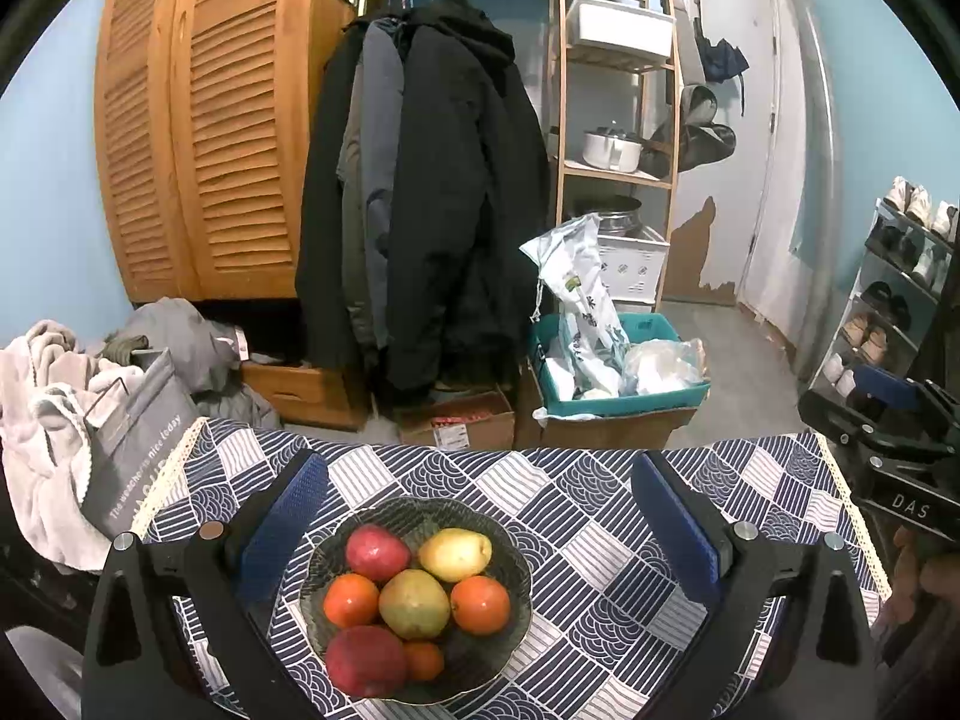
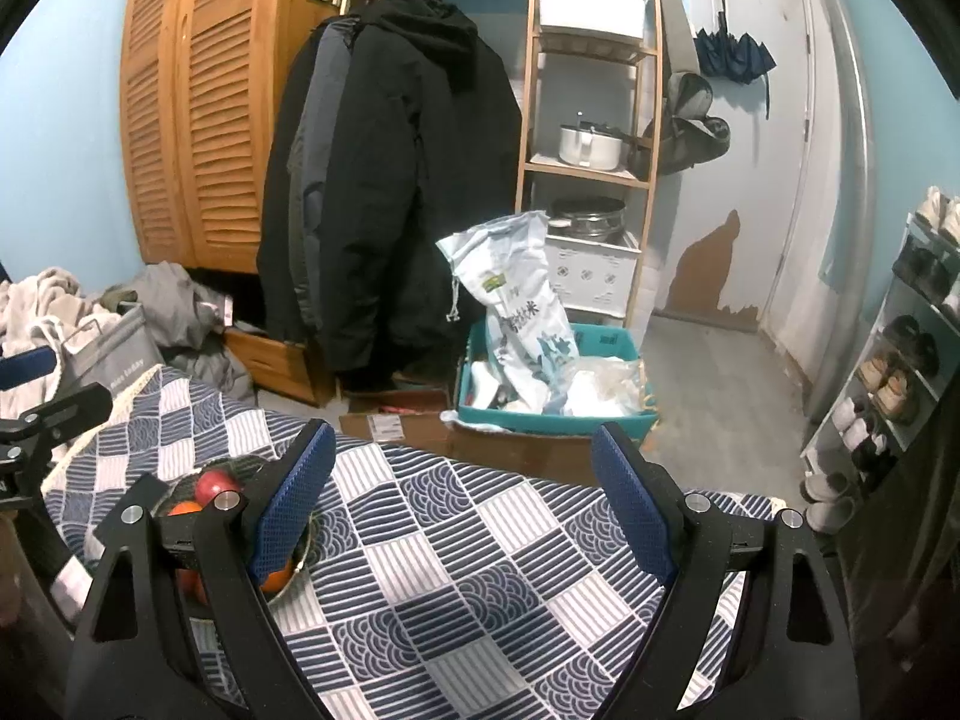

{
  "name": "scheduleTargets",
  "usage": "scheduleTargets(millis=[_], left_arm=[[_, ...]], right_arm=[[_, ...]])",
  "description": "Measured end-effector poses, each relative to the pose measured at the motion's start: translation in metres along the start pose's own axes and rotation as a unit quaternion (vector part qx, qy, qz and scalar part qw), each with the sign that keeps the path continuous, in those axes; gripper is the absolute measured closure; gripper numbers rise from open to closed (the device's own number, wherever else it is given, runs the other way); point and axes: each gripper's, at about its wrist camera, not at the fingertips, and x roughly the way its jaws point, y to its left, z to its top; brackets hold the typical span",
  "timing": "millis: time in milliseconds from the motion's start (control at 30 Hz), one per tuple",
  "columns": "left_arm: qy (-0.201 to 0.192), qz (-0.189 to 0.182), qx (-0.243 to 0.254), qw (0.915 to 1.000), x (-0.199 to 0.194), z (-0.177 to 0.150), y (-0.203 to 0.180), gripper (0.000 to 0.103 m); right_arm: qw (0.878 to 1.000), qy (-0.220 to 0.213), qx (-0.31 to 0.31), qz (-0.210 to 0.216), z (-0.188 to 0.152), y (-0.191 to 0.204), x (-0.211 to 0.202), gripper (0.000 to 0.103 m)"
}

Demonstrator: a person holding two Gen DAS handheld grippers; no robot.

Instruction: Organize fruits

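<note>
Blue-padded fingers of the left gripper point(image 1: 480, 531) stand spread wide, pinching nothing, one on each side of a dark glass bowl point(image 1: 516, 564) that sits on the table just ahead of them. Inside the bowl lie two red apples point(image 1: 377, 552), two yellow-green pears point(image 1: 414, 603) and three oranges point(image 1: 480, 604), packed together and touching. In the left wrist view the right gripper's black body shows at the right edge, off the table's right side.

Over on the right, the right gripper point(image 2: 465, 498) is likewise spread and holds nothing; it hangs over a bare stretch of the tablecloth point(image 2: 456, 570), a navy and white patchwork of wave and stripe squares with a cream lace edge. Its left finger hides most of the bowl, which lies to that side; only a red apple and bits of orange peek past it.

Beyond the table's far edge stand cardboard boxes point(image 1: 462, 426) on a grey floor, one bearing a teal crate point(image 1: 624, 399) with a tall printed white sack point(image 1: 582, 300) and plastic bags in it. Behind these hang dark coats point(image 1: 432, 198) from a rail, beside a louvred wooden wardrobe point(image 1: 204, 138) and a wooden shelf rack point(image 1: 618, 120) with a white pot and bins. Left of the table lie heaped clothes and a grey tote bag point(image 1: 138, 420). At the right a shoe rack point(image 1: 900, 294) stands against the blue wall, near a white door point(image 1: 726, 138) with peeling paint.
</note>
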Motion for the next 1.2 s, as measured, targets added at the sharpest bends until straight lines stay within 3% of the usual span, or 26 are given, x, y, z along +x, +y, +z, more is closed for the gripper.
scheduleTargets(millis=[1200], left_arm=[[-0.014,0.014,-0.012,0.9997,-0.0064,0.0034,0.0017,0.001]], right_arm=[[1.0,-0.001,-0.002,0.0,-0.0006,0.0015,-0.0005,0.017]])
